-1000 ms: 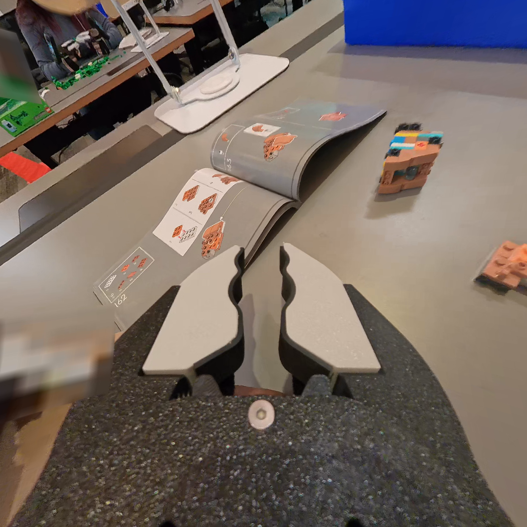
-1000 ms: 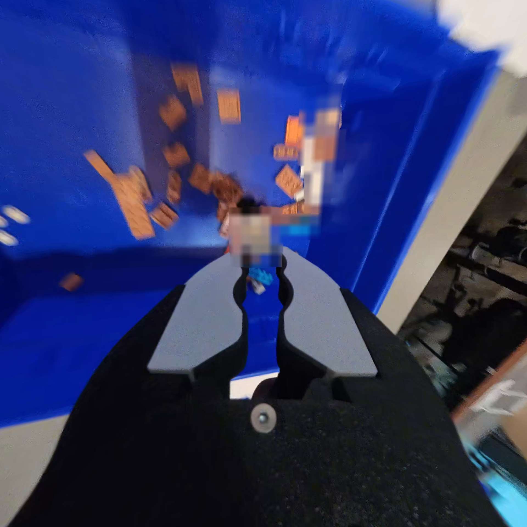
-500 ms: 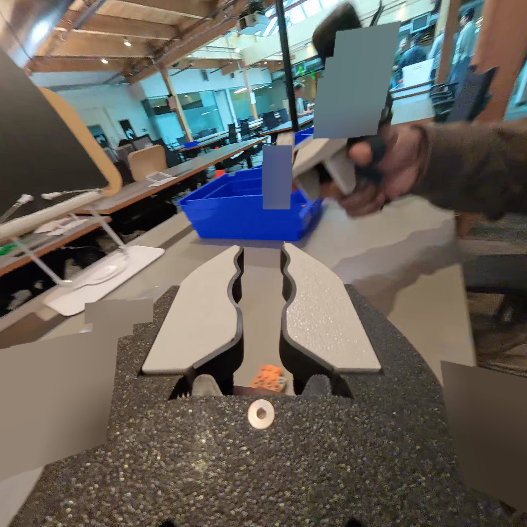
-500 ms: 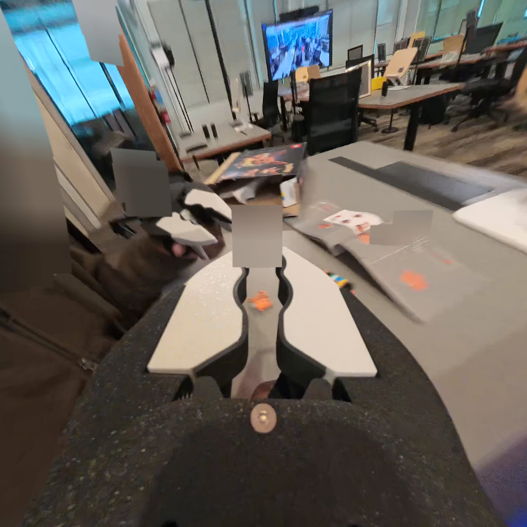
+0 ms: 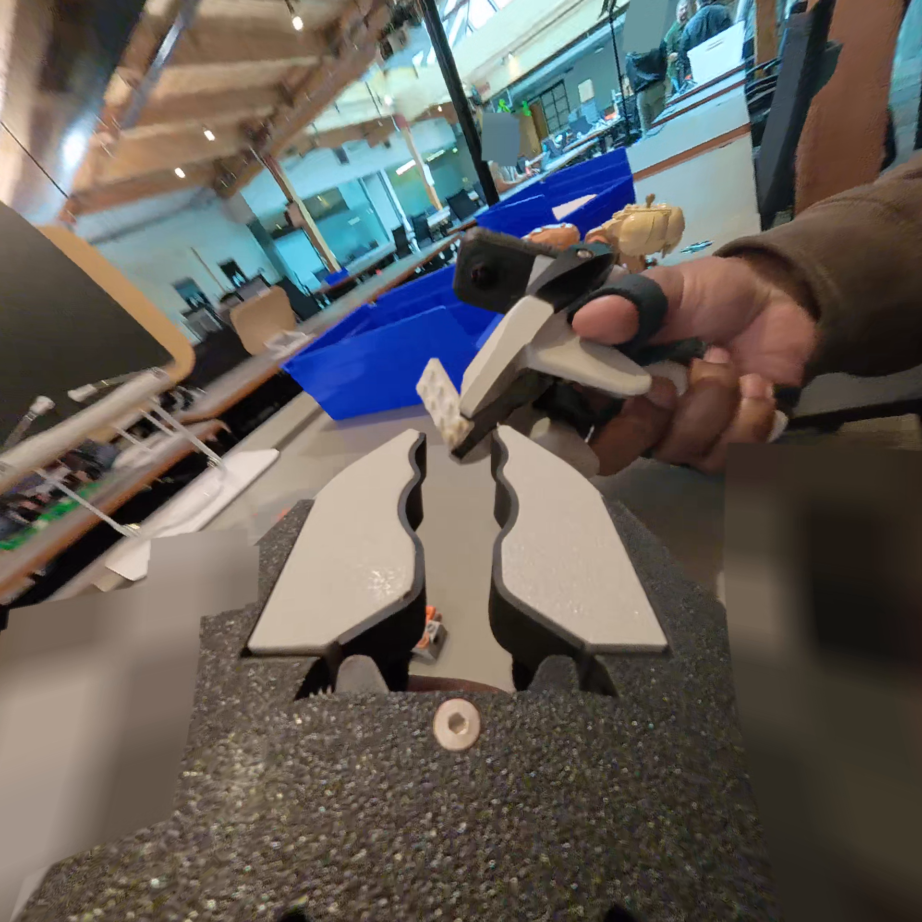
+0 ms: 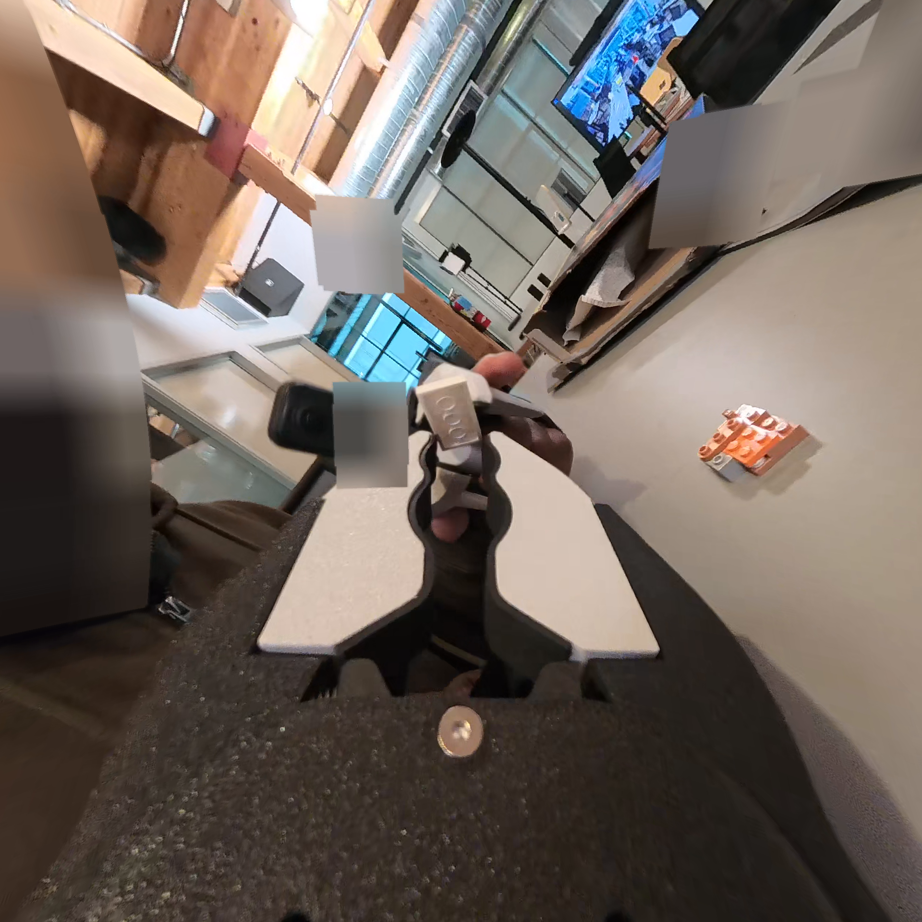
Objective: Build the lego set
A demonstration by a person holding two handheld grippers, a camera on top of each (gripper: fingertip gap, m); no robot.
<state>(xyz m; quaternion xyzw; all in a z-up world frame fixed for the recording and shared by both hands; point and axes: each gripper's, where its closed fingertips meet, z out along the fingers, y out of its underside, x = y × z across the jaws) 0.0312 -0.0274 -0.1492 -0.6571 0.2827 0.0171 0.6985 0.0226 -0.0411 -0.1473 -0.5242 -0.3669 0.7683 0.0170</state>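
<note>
My right gripper (image 6: 456,441) is shut on one end of a small white plate (image 6: 449,414), which sticks out past its tips. In the left wrist view a hand holds that gripper (image 5: 461,439) at the right, with the white plate (image 5: 439,399) pointing up and left. My left gripper (image 5: 459,444) is open and empty, its tips just under the right gripper's tip. A small orange and brown Lego assembly (image 6: 748,444) lies on the grey table (image 6: 748,324). It also shows low between my left fingers (image 5: 429,641).
Blue bins (image 5: 389,359) stand on the table behind the grippers, with a tan Lego figure (image 5: 643,224) farther back. A white stand base (image 5: 219,489) lies at the left. A cardboard box with papers (image 6: 623,279) sits at the table's far end. The grippers are tip to tip, or close to it.
The right gripper came out of the blue bin with the white plate and swung over to the left gripper. The left gripper tilted up from the booklet; the two now meet tip to tip.
</note>
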